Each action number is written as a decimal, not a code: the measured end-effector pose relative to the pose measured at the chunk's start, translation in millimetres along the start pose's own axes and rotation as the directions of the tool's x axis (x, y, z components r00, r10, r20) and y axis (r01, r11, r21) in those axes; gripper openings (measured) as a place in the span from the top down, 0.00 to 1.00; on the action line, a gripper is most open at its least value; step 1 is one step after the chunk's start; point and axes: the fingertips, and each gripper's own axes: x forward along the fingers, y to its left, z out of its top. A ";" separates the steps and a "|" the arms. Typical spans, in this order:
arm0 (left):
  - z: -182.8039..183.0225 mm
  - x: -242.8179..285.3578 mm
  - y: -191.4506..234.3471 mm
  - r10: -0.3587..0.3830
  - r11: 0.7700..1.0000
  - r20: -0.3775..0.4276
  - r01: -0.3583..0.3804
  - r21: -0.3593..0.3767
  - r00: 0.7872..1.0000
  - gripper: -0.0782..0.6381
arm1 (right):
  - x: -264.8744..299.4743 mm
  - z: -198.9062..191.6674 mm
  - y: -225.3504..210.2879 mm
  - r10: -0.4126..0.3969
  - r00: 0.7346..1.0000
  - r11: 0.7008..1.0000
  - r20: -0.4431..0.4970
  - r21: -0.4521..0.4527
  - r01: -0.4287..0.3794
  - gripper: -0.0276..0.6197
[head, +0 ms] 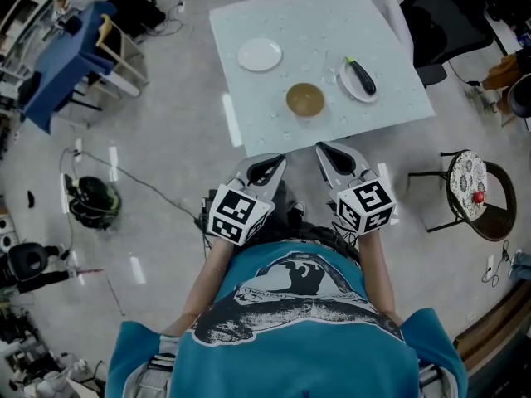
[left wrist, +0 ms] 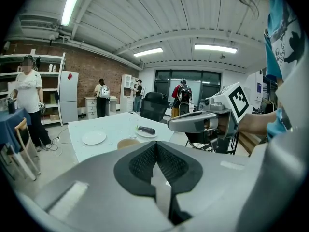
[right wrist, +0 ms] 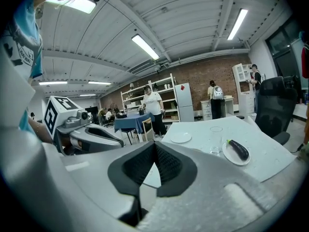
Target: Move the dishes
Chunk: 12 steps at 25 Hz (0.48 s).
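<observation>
Nearest the head camera is the person's teal printed T-shirt (head: 290,305). The two tongs jut out from it side by side. The left gripper (head: 270,166) and the right gripper (head: 332,157) both point toward the pale square table (head: 249,131) and stop short of its near edge. Each gripper's own view shows its dark ribbed pads pressed together at the tips with nothing between them, so both are clenched and empty. Held close to the body and away from the dishes, they look parked rather than reaching.

The dishes all stand on the table, well apart from the tongs. There is a white round plate (head: 260,55) toward the far left and a brown round bowl (head: 305,99) near the middle. A second white plate (head: 355,85) on the right carries a dark purple aubergine (head: 361,75) lying slantwise across it. This spread would suit dishes waiting to be shifted as well as dishes already set where they belong.

A clear drinking glass (right wrist: 216,146) shows in the right gripper view but hardly shows from above. In the left gripper view the bowl is half hidden behind the jaws, and in the right gripper view it is hidden altogether. Whether the bowl holds anything cannot be told.
</observation>
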 end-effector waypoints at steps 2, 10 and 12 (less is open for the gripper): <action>-1.3 -0.4 0.6 -0.002 1.000 -0.002 0.002 0.000 1.000 0.88 | 1.8 -1.1 1.7 0.005 1.000 1.000 -0.003 0.002 -0.005 0.96; -7.2 0.1 1.9 -0.011 1.000 -0.009 0.011 -0.007 1.000 0.87 | 7.9 -2.1 4.9 0.010 1.000 1.000 -0.024 -0.020 -0.010 0.96; -9.6 -0.4 3.7 -0.010 1.000 -0.013 0.010 -0.011 1.000 0.87 | 9.1 -3.5 5.2 0.008 1.000 1.000 -0.030 -0.025 -0.009 0.96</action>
